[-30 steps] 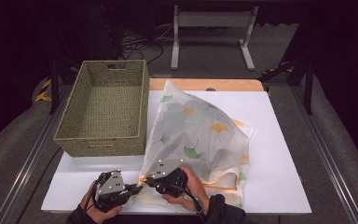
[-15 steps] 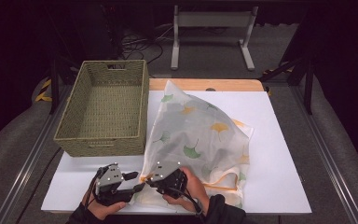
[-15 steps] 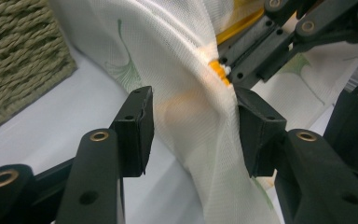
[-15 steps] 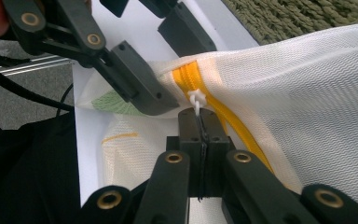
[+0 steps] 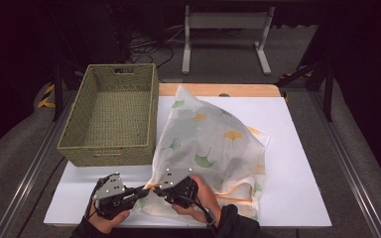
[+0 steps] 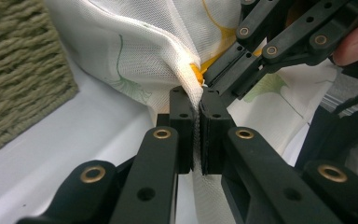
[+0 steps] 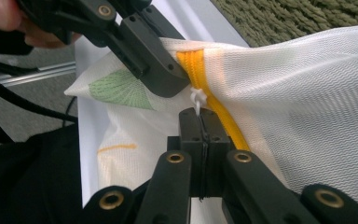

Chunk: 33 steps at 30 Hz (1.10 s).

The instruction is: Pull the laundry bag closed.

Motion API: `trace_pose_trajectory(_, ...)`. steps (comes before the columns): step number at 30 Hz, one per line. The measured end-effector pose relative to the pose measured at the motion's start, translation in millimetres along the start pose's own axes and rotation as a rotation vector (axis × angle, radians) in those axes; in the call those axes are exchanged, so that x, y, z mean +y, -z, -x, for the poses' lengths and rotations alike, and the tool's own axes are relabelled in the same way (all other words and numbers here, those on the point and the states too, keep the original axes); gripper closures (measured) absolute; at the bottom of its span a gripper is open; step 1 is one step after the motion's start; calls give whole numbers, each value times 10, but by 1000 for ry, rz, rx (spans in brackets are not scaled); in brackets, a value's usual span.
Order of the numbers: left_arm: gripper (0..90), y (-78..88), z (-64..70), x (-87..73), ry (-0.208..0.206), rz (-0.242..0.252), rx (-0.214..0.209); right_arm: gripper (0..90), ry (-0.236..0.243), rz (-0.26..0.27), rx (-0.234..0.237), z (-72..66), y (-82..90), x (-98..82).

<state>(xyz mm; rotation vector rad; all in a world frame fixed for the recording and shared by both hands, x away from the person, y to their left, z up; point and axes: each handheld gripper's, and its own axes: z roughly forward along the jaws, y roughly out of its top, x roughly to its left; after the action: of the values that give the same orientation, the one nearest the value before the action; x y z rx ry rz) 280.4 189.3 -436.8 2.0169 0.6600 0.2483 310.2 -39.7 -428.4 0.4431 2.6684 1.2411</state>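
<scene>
1. The mesh bag [image 5: 211, 148], white with green and yellow leaf prints and an orange zipper line, lies on the white board [image 5: 297, 163], spread from the board's centre down toward 6 o'clock.
2. The woven basket [image 5: 111, 116] stands at 9 to 10 o'clock of the bag, its right wall just beside the bag's left edge.
3. The left gripper [image 5: 141, 191] sits at 7 o'clock of the bag, near the board's front edge, held by the person's left hand [image 5: 106, 220].
4. In the left gripper view, the left gripper [image 6: 199, 112] has its jaws pressed together on a pinched fold of the white mesh at the bag's corner; they have just been closing on that fabric.
5. The right gripper [image 5: 158, 187] lies at 6 o'clock of the bag, resting on its front part, held by the right hand [image 5: 206, 196].
6. In the right gripper view, the right gripper [image 7: 200, 121] is clamped tight on the small white zipper pull [image 7: 198, 99], right beside the orange zipper [image 7: 205, 79].
7. The two grippers' tips meet almost nose to nose at the bag's front left corner, the left one at 9 o'clock of the right one.
</scene>
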Motion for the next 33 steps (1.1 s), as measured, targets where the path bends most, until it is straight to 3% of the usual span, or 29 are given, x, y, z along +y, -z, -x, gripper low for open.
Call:
trace_pose_trajectory(8,861,45,-16,-4,28,22,25,900,9,-42,-21,36,-38,-27)
trace_pose_trajectory(11,861,43,-31,1,7,11,37,900,7,-51,-18,38,-21,-58)
trace_pose_trajectory(19,863,129,-96,12,49,48,65,900,-13,-90,-40,109,21,-143)
trace_pose_trajectory(24,863,110,-128,32,33,42,53,900,18,-134,-59,110,201,-250)
trace_pose_trajectory(28,863,72,-140,36,33,31,41,900,11,-158,-76,164,366,-372)
trace_pose_trajectory(33,863,33,-162,57,5,33,29,900,-16,-185,-102,201,569,-562)
